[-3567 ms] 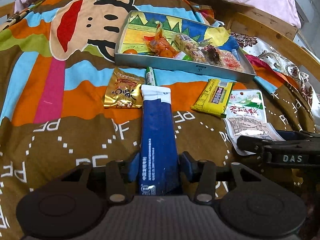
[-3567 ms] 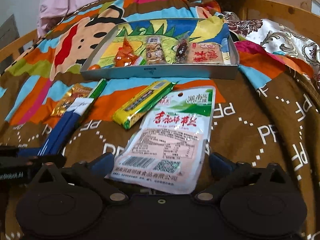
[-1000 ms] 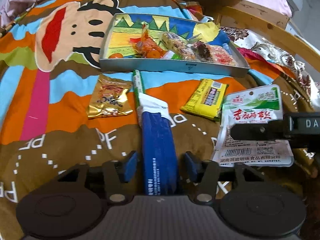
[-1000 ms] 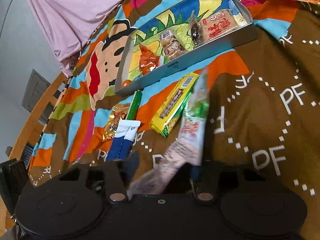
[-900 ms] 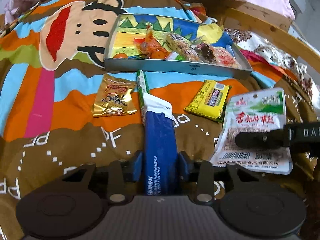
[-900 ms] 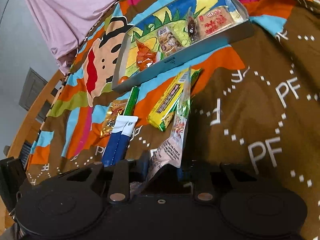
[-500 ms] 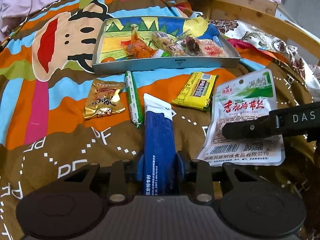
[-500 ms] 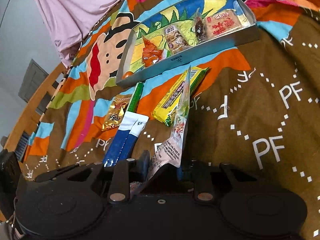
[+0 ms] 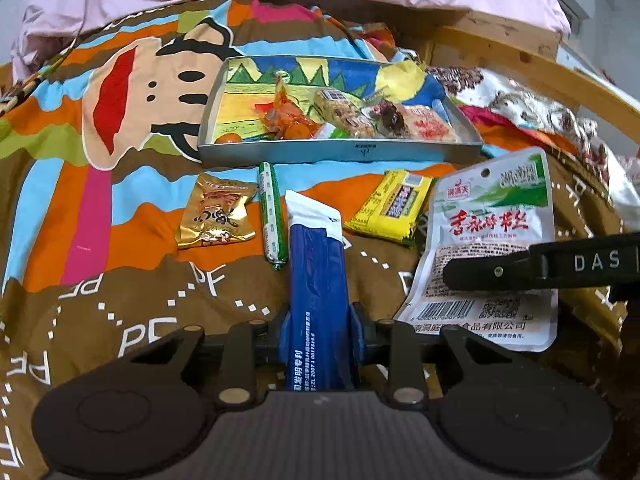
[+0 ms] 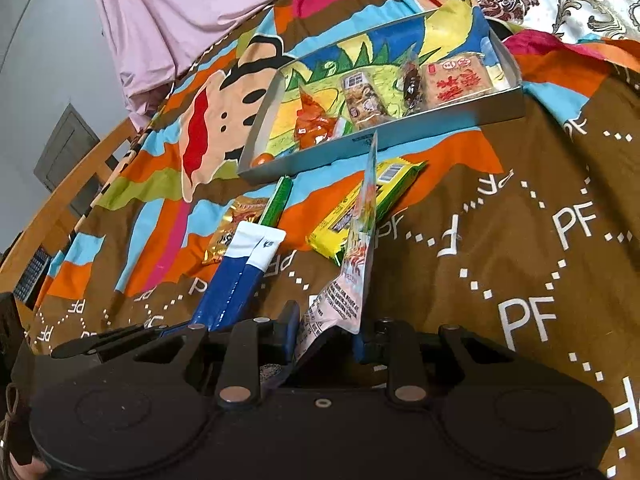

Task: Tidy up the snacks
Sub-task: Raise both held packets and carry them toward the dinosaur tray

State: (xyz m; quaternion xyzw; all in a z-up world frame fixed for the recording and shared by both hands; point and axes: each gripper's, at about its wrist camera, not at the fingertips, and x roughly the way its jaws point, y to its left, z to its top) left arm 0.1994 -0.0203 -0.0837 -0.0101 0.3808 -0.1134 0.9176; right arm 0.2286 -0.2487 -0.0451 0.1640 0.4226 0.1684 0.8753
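The grey tray lies on the colourful bedspread and holds several wrapped snacks; in front of the tray lie a gold packet, a green stick and a yellow bar; the left tool is closing its jaws on the long blue packet, whose white end points toward the tray; the right tool is nearly closed and grips the white pouch with red letters by its lower edge, raised off the bedspread, to the right of the blue packet.
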